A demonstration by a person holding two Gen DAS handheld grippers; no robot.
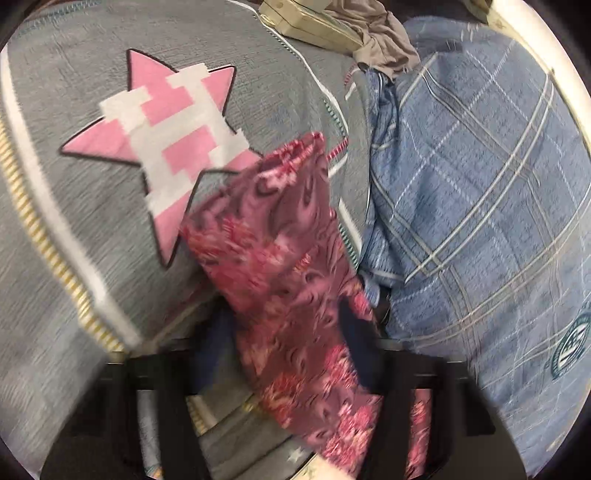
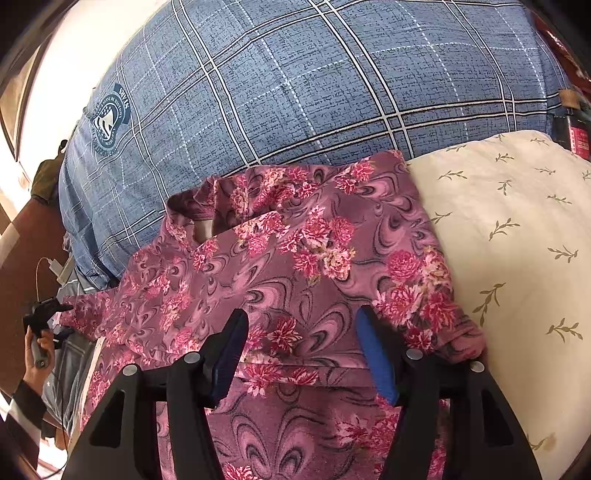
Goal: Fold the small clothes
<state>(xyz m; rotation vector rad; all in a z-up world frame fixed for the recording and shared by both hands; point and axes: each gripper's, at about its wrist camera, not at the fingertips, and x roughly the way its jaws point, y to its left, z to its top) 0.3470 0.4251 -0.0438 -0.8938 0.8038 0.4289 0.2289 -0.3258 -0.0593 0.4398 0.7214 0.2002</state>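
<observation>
A small maroon garment with pink flowers (image 2: 295,258) lies spread on the bed, partly over a cream pillow. My right gripper (image 2: 301,354) is open just above its near part, blue pads (image 2: 378,362) wide apart, holding nothing. In the left wrist view a bunched strip of the same garment (image 1: 280,258) runs up from between my left gripper's fingers (image 1: 295,354); the gripper is shut on it and lifts it. The left gripper also shows far left in the right wrist view (image 2: 44,310), held in a hand at the garment's stretched corner.
A blue plaid quilt (image 2: 295,85) covers the bed behind the garment. A cream leaf-print pillow (image 2: 517,240) lies right. A grey blanket with a pink star (image 1: 155,140) lies left. A beige box (image 1: 306,26) and brown cloth (image 1: 380,44) lie at the far end.
</observation>
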